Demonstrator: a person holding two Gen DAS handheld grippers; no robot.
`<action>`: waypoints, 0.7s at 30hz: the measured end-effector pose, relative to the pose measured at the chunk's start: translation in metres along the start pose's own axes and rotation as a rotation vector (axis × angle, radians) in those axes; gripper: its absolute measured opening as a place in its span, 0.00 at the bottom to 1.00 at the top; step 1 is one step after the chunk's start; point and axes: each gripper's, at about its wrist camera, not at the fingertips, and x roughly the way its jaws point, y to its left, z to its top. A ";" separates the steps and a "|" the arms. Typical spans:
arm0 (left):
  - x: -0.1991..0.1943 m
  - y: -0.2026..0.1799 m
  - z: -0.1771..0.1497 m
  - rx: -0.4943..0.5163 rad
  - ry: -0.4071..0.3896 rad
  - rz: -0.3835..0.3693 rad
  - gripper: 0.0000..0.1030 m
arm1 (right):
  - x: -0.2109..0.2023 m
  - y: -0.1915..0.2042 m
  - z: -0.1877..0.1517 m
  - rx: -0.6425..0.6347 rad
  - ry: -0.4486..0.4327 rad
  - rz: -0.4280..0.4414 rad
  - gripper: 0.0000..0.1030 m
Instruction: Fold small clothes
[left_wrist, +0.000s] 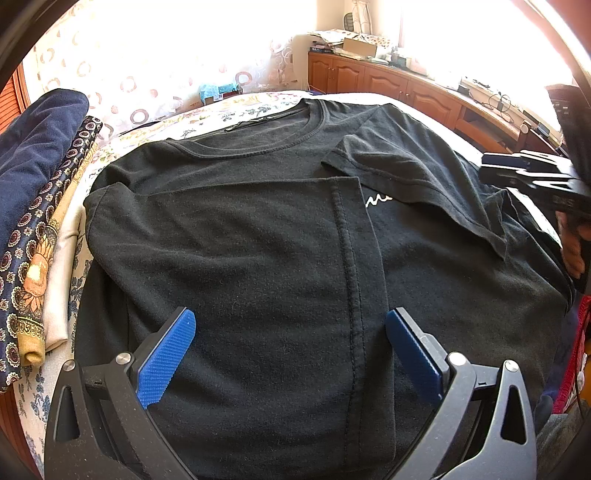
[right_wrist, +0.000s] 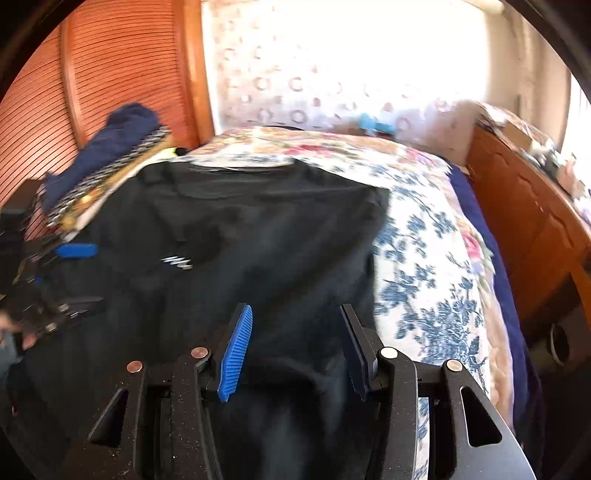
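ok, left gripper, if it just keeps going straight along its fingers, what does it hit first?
Most likely the black T-shirt: the open left gripper points across its folded-in panel, toward the collar. Height above the cloth is unclear, so it may skim rather than dig in.

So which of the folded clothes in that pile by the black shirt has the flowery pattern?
The middle one, the patterned cloth: dark blue with gold flowers and circles. The navy garment above it and the beige one beside it are plain.

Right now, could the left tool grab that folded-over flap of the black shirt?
Probably yes. The left tool is open right above the flap on the shirt, with nothing between them.
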 end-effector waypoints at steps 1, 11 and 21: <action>0.000 0.000 0.000 0.000 0.000 0.000 1.00 | 0.004 -0.002 -0.001 0.006 0.011 -0.014 0.48; 0.000 -0.001 -0.001 -0.001 0.005 0.008 1.00 | 0.022 0.000 -0.001 -0.015 0.057 -0.027 0.62; -0.037 0.032 0.026 0.023 -0.078 0.040 1.00 | 0.031 -0.005 0.001 -0.007 0.073 -0.016 0.78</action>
